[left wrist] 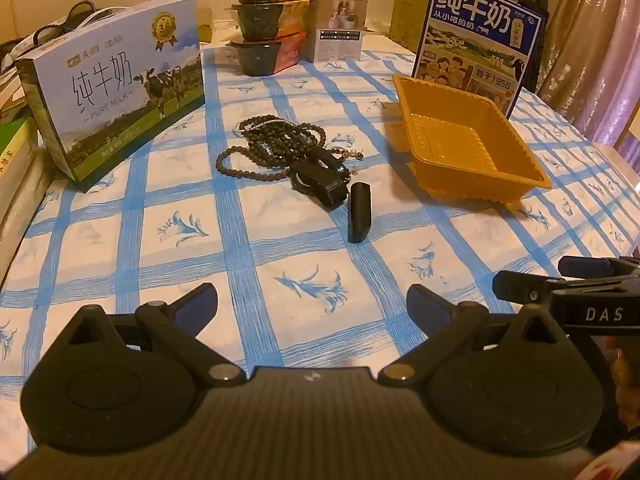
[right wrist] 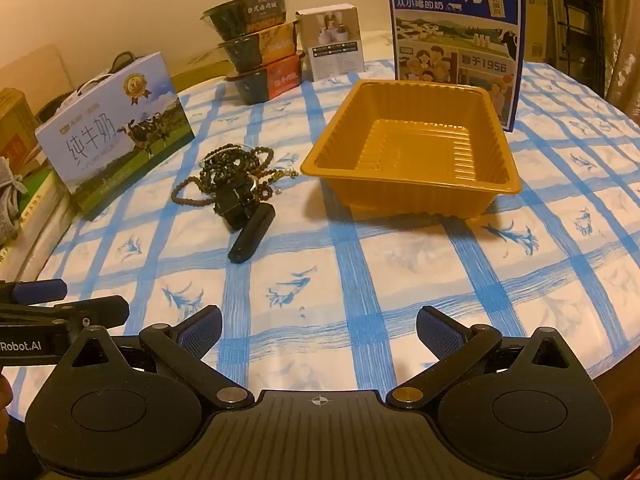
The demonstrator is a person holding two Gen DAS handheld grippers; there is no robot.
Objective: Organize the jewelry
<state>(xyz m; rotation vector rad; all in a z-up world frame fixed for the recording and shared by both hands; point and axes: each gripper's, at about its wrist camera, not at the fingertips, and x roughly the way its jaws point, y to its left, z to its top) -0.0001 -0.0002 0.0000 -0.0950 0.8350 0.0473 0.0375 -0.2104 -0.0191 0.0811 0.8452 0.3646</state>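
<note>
My bench [right wrist: 400,280] is covered in a white cloth with blue checks and blue flower prints, under warm dim light, with a plain wall behind. An orange plastic tray [right wrist: 412,160] sits on it with nothing inside. Just left of the tray lies a tangle of dark bead necklaces [left wrist: 272,144], with a black watch [left wrist: 320,180] on top and a small black case [left wrist: 360,212] beside it. At the back stand three stacked food bowls [left wrist: 268,20], a small white box [right wrist: 332,40] and two milk cartons [left wrist: 116,92]. My left tool [left wrist: 312,304] and right tool [right wrist: 320,332] both hover spread wide, gripping nothing. Only the left view shows the shiny curtain [left wrist: 592,40] at right.
</note>
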